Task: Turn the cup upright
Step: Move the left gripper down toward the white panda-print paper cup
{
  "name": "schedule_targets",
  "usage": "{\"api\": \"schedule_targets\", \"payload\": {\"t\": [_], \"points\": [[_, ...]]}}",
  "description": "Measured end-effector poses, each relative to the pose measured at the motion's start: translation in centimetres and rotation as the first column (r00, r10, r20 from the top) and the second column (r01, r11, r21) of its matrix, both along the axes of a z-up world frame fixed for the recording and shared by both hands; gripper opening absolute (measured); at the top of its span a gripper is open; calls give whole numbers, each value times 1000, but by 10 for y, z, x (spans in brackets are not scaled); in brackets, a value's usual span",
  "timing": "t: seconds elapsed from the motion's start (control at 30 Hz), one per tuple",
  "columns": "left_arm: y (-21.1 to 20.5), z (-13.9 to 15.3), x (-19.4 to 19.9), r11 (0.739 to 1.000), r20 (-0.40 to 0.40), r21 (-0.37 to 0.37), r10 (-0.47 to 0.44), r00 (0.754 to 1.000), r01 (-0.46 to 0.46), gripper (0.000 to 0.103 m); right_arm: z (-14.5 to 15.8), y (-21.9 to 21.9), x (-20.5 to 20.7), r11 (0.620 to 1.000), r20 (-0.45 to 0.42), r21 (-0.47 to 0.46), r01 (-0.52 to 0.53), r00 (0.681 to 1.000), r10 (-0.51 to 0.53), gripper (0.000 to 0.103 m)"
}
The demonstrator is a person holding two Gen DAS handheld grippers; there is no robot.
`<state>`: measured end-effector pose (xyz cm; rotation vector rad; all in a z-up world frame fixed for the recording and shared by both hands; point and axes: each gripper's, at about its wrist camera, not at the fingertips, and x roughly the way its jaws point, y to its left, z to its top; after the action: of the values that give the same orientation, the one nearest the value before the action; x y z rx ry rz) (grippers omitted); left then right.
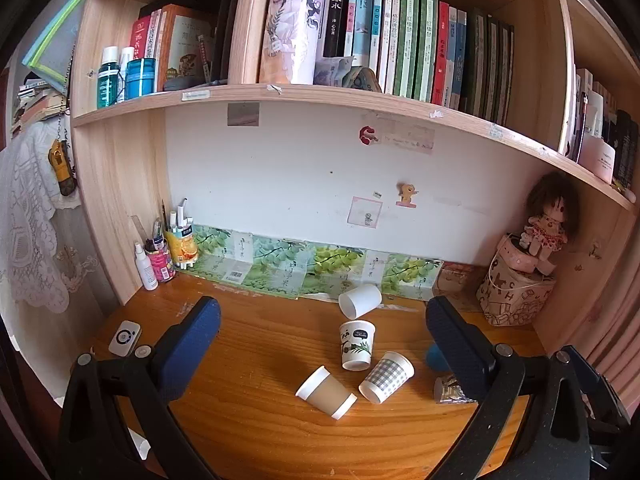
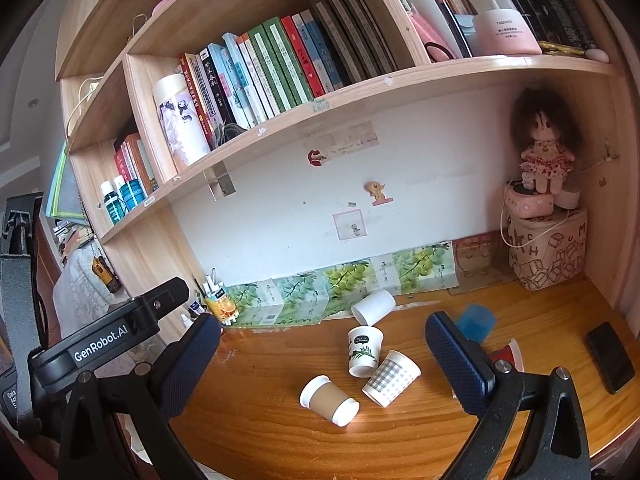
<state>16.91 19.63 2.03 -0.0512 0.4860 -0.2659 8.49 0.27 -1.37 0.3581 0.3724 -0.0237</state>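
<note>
At the lower left of the left wrist view, the left gripper (image 1: 322, 316) hangs above the wooden desk (image 1: 256, 420) with its tongs spread wide and nothing between them. Just right of centre lie four paper cups, close together: a brown-sleeved cup (image 1: 326, 392) on its side, a panda-print cup (image 1: 357, 345) standing mouth-down, a checked cup (image 1: 386, 377) tipped over, and a plain white cup (image 1: 360, 300) on its side near the back wall. In the right wrist view the right gripper (image 2: 322, 332) is likewise spread and empty, and a blue cup (image 2: 476, 320) shows behind its right finger.

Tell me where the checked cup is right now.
The checked cup lies on its side mid-desk in both wrist views, just right of the brown-sleeved cup and below the panda-print cup.
</note>
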Motion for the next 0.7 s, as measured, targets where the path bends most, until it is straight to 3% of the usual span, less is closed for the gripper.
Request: {"api": "schedule_targets", "payload": {"t": [0.37,0.7], "points": [[-13,-23,60,998,-151,44,-48,987,55,102,-14,-2,51,1000,-61,-4,12,998,-12,103],[-24,-49,117,992,-311,74,-76,947,104,102,-43,-9,104,999,-205,38,15,979,-7,103]]}}
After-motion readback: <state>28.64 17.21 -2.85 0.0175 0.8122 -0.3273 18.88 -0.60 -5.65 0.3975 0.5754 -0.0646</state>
